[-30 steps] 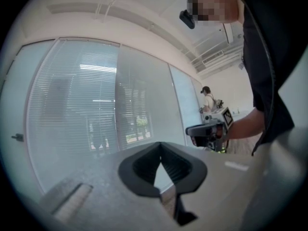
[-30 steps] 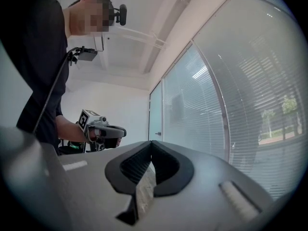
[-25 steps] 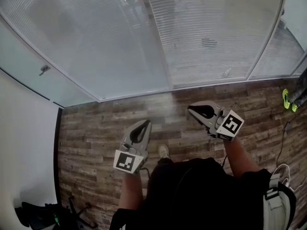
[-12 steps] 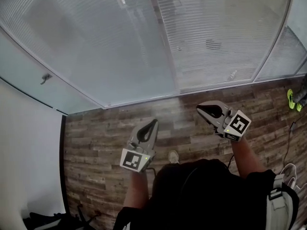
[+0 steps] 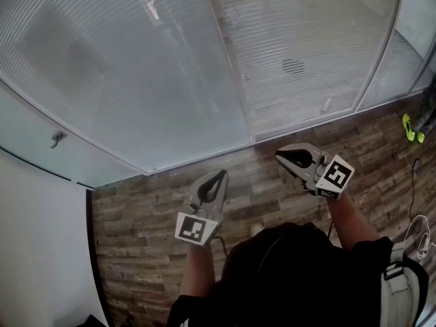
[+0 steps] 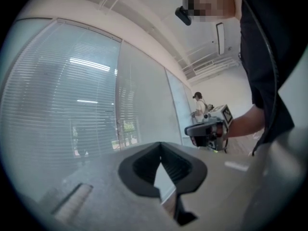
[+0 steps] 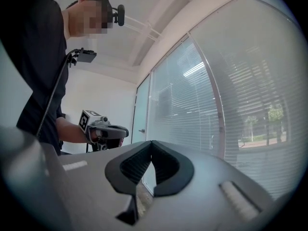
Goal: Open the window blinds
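Closed slatted blinds [image 5: 157,67] hang behind a long glass wall; they also show as blinds [image 6: 62,114] in the left gripper view and blinds [image 7: 240,109] in the right gripper view. A small knob [image 5: 325,105] sits low on one glass panel. My left gripper [image 5: 218,178] is held level over the wood floor, a short way from the wall's base, shut with nothing in it. My right gripper [image 5: 281,157] hovers beside it to the right, also shut and empty. Each gripper view shows the other one: the right gripper [image 6: 207,129] and the left gripper [image 7: 108,131].
A handle [image 5: 57,139] sticks out of the frosted panel at the left, next to a white wall [image 5: 41,251]. Someone's neon-yellow shoes [image 5: 409,127] stand at the far right. A white cable [image 5: 417,229] lies on the floor by my right side.
Both grippers have travelled level with the person along the glass wall, keeping their spacing. The dark bag at the lower left has left the view. Both jaws stay shut.
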